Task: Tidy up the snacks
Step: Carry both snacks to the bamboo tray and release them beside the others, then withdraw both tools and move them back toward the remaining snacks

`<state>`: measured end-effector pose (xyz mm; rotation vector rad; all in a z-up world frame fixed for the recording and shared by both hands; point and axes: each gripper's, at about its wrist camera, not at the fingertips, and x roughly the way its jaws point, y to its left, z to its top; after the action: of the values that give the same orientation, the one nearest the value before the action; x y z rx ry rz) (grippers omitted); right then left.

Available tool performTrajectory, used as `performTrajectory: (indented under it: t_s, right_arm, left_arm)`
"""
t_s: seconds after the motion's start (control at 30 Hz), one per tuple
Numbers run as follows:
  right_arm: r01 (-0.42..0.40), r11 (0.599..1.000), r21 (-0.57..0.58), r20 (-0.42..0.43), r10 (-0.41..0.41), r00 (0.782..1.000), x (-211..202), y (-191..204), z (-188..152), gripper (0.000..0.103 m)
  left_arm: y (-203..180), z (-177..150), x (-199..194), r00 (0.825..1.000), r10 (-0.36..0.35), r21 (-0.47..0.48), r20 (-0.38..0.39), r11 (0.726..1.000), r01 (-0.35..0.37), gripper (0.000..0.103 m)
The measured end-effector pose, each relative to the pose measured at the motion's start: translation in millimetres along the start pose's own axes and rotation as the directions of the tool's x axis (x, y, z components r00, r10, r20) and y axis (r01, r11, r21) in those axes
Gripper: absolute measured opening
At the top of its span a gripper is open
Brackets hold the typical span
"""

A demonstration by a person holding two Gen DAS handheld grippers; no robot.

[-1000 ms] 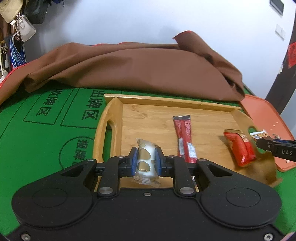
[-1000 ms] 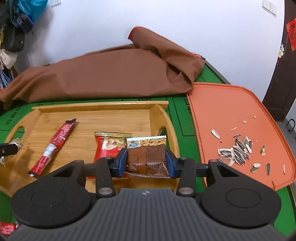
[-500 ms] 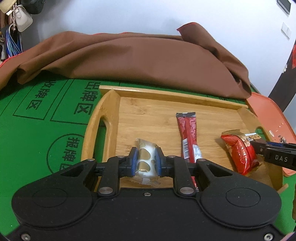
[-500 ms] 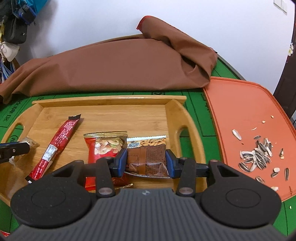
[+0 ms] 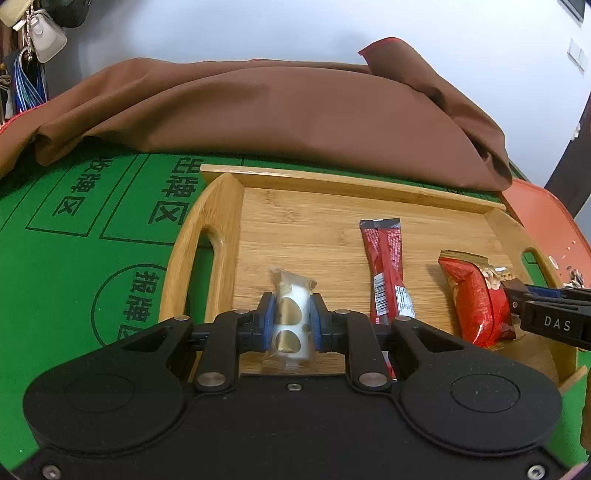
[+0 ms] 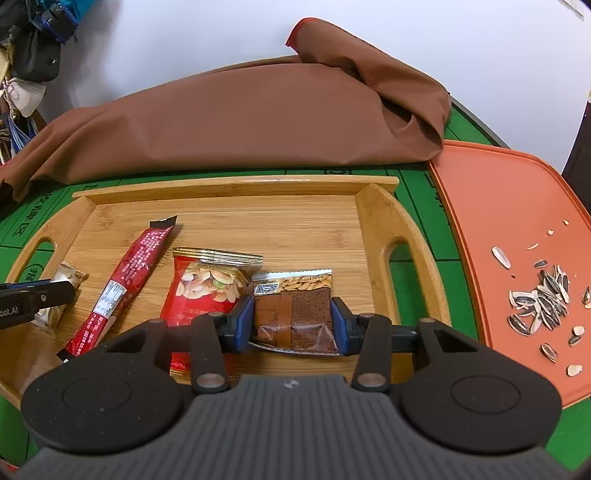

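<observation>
A bamboo tray (image 5: 332, 210) (image 6: 280, 229) lies on the green table. My left gripper (image 5: 291, 323) is shut on a small white snack with gold hearts (image 5: 291, 314), low over the tray's left part. My right gripper (image 6: 293, 321) is shut on a brown almond packet (image 6: 295, 310), low over the tray's right part. Between them on the tray lie a long red stick packet (image 5: 386, 266) (image 6: 129, 277) and a red nut bag (image 5: 474, 299) (image 6: 201, 288). The right gripper's fingers (image 5: 546, 314) show at the left wrist view's right edge.
A heap of brown cloth (image 5: 277, 114) (image 6: 240, 118) lies behind the tray. An orange board (image 6: 517, 229) with several sunflower seeds and shells (image 6: 543, 299) sits right of the tray. Green felt with printed characters (image 5: 74, 240) spreads left. Bags hang at the upper left (image 5: 37, 33).
Both grippers have moved forward and down over the tray, each still holding its snack. The tray now looks larger and closer in both views.
</observation>
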<state>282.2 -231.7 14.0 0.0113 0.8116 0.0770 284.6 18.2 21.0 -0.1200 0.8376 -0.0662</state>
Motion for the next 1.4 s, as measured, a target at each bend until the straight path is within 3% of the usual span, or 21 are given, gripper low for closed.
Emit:
performTrajectory:
  t_s: [0.2,0.23,0.27,0.37,0.53,0.63,0.9,1.4]
  right_arm:
    - [-0.005,1.0,-0.006,0.003,0.005,1.0,1,2,-1,0.054]
    - [-0.006,1.0,-0.007,0.006,0.006,1.0,1,2,-1,0.064]
    - [-0.006,1.0,-0.009,0.009,0.006,1.0,1,3,-1,0.065]
    - [-0.013,1.0,-0.008,0.017,0.013,1.0,-2,3,-2,0.072]
    - [-0.028,1.0,-0.012,0.041,0.028,0.999,-13,4,-2,0.087]
    - [-0.029,0.999,-0.019,0.058,0.03,0.998,-21,5,-4,0.091]
    - [-0.036,0.999,-0.034,0.097,0.04,0.995,-42,6,-12,0.103]
    - [-0.084,0.99,-0.109,0.145,0.099,0.984,-91,14,-55,0.103]
  left_arm:
    - [-4,-1,0,1.0,0.013,0.008,0.004,1.0,-0.013,0.02]
    - [-5,-1,0,1.0,0.018,0.01,0.003,1.0,-0.018,0.02]
    - [-6,-1,-1,1.0,0.021,0.011,0.001,1.0,-0.021,0.02]
    - [-6,0,-6,1.0,0.019,0.018,0.013,1.0,-0.019,0.039]
    - [-7,-1,-21,0.998,0.026,0.045,0.059,0.999,-0.029,0.082]
    - [-8,-3,-31,0.996,0.027,0.068,0.087,0.997,-0.033,0.089]
    - [-9,-14,-57,0.992,0.014,0.089,0.124,0.996,-0.025,0.099]
    - [-3,-78,-120,0.978,-0.017,0.134,0.209,0.991,-0.011,0.102]
